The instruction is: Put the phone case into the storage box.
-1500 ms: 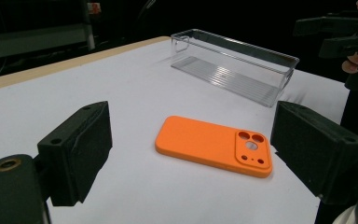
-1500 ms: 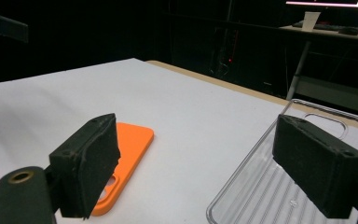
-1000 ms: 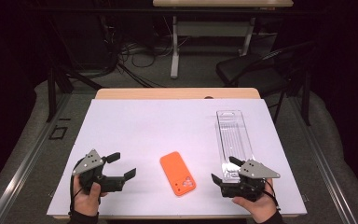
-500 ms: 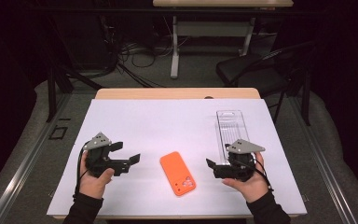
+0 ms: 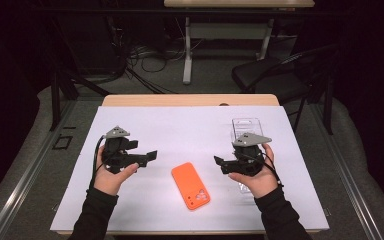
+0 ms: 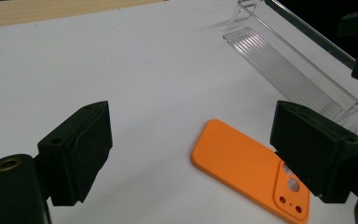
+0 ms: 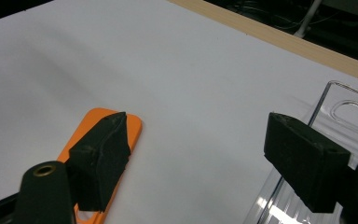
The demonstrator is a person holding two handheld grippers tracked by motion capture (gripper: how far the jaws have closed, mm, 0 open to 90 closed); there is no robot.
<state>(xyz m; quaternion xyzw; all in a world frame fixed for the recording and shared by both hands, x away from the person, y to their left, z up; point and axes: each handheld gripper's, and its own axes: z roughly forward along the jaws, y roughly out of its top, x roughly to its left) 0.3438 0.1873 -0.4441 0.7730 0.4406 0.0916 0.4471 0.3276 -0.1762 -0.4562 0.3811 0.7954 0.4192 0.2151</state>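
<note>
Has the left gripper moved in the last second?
Yes. In the high view the left gripper has gone up the table, away from the person, and slightly inward toward the orange phone case, which lies in the same spot.

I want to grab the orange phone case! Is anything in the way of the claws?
No. Bare white table lies between the orange phone case and both open claws: the left claw and the right claw. The clear plastic box sits off to the right side.
</note>
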